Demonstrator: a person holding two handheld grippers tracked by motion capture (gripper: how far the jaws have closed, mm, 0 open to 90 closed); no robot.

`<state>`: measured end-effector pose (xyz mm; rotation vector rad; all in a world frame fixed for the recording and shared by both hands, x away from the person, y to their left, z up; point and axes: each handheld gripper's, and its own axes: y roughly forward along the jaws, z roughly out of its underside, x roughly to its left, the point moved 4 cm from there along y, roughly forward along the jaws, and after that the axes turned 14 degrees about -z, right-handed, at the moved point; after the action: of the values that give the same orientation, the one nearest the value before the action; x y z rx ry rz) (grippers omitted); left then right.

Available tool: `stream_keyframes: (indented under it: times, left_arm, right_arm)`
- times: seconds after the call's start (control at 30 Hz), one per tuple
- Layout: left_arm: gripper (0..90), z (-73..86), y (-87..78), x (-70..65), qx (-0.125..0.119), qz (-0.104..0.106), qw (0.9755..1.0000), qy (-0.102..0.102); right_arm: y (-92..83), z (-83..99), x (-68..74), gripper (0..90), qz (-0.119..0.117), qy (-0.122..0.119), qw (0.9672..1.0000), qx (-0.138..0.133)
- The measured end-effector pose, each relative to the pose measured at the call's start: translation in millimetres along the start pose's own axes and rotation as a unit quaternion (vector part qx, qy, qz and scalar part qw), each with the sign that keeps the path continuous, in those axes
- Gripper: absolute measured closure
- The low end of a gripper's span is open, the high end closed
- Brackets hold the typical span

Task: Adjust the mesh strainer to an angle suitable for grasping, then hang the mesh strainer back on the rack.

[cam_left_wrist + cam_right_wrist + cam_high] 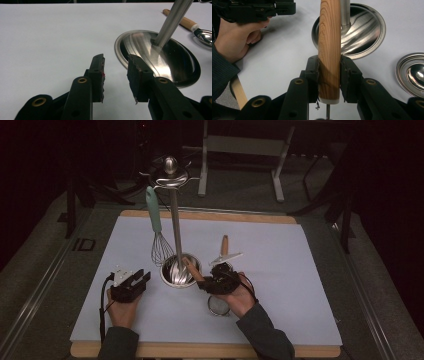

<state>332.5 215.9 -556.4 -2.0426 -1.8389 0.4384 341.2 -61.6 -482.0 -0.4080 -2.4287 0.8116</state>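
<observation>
Right gripper (329,75) is clamped on a wooden handle (329,45), which lies at about five o'clock of the steel stand base (180,272), its far end over the rim. Left gripper (131,285) rests at nine o'clock of the base, jaws apart and empty.

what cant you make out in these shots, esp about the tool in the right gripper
- Working end of the wooden-handled tool: in the right gripper view the bottom edge cuts it off below the right gripper; in the high view the hand covers most of it.
- Hooks on the stand's top: too dark and small in the high view.
- Spoon bowl: cut by the left gripper view's right edge.
</observation>
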Motion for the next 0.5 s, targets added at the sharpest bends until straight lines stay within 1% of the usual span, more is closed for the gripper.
stream_keyframes:
  times: [0.33,0.5]
  left_arm:
    - [66.4,0.0,0.1,0.1,0.0,0.0,1.0,-0.001]
    - [66.4,0.0,0.0,0.1,0.0,0.0,1.0,0.0]
  right_arm:
    - [-4.4,-1.6,0.5,71.0,0.001,-0.001,1.0,-0.008]
    - [-8.4,-3.2,0.7,71.0,0.002,-0.006,0.9999,-0.013]
